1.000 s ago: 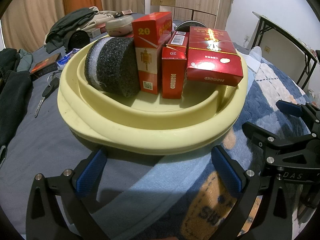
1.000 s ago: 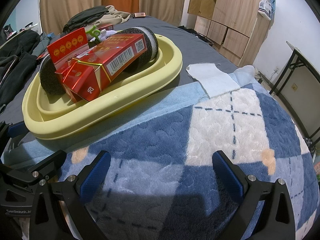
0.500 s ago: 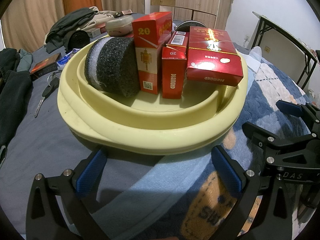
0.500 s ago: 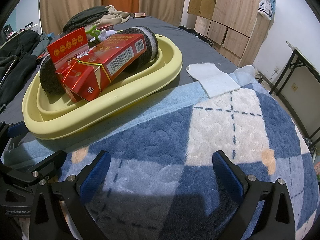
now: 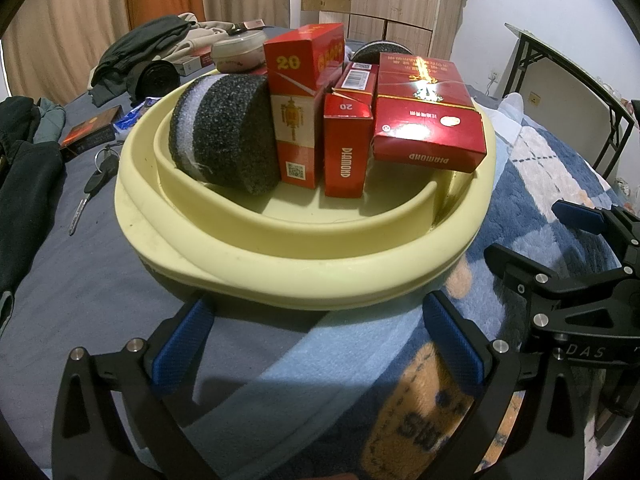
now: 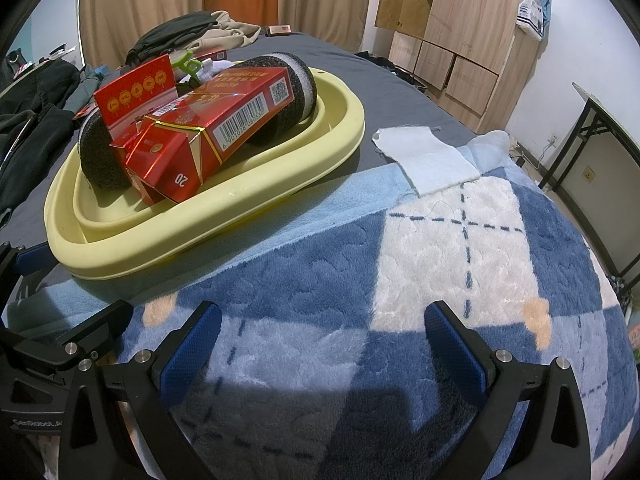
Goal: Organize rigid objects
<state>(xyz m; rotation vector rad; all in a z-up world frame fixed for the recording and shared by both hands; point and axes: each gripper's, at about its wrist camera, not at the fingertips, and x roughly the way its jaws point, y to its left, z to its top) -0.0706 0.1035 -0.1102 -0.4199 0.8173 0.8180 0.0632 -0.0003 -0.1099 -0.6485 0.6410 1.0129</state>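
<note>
Three red cardboard boxes (image 5: 344, 136) and a dark round foam block (image 5: 228, 136) are held in a pale yellow plastic basin (image 5: 280, 256) at frame centre.

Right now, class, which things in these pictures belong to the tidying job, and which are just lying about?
Job:
basin
foam roll
tall red box
Diamond box
flat red pack

Lying about:
key
clothes
white cloth
blanket

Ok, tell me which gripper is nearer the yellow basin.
Left. The left gripper sits open right at the basin's near rim, facing it. The right gripper is open over the blanket, with the basin off to its left and farther ahead.
</note>
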